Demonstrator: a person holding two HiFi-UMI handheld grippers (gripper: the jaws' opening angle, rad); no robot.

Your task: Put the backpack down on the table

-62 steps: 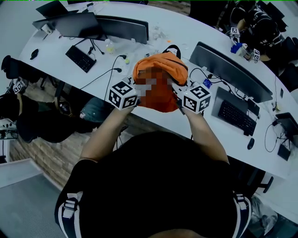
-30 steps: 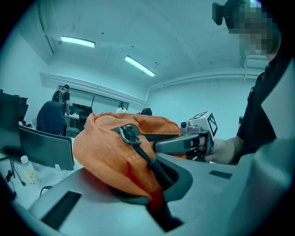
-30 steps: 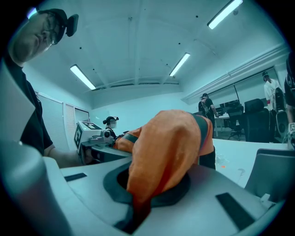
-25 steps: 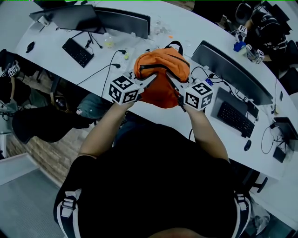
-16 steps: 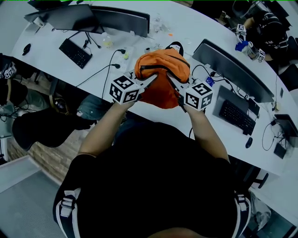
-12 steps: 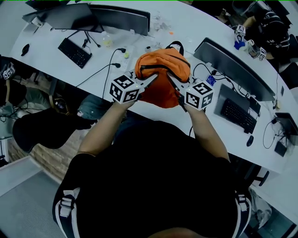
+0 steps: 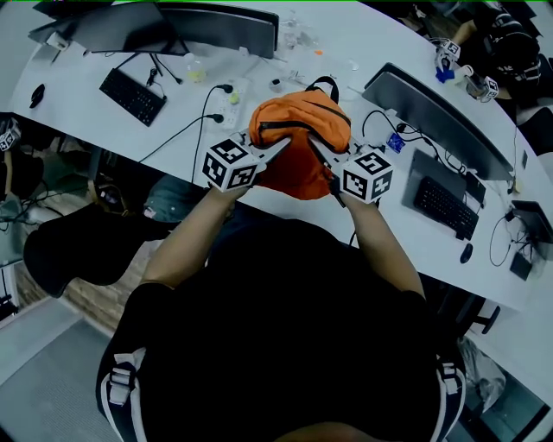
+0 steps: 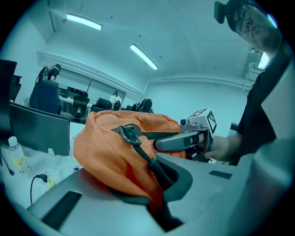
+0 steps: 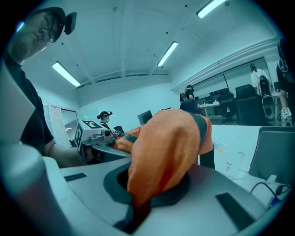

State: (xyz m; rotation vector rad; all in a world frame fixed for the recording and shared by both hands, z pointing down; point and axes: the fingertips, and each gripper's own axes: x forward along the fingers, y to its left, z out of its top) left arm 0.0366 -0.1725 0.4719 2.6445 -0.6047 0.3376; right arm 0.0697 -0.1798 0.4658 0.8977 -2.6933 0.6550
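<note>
the orange backpack [image 7: 298, 164] hangs between the two tongs, over the white surface [image 7: 363, 47] and close to its near edge. i cannot tell if the bottom of the bag touches the surface

the left tongs [image 7: 285, 143] are closed on a fold of orange cloth on the bag's left side. the right tongs [image 7: 313, 143] are closed on the cloth on the bag's right side. in each tongs view the cloth is squeezed tight where the two jaws meet, and the bag puffs up above them

a black zip with a ring pull [image 8: 130, 133] runs across the top of the bag. a black loop [image 7: 323, 79] sticks out at the far side of the bag

the person's bare arms [image 7: 186, 246] reach out from a black shirt, one to each tongs

on the surface behind the bag, the right monitor [image 7: 432, 116] and the left monitor [image 7: 216, 24] show their dark backs. the left keyboard [image 7: 131, 95] and the right keyboard [image 7: 442, 205] are black. a black cable [image 7: 207, 121] runs over the surface just left of the bag. a small clear bottle [image 8: 16, 156] stands near the left monitor
</note>
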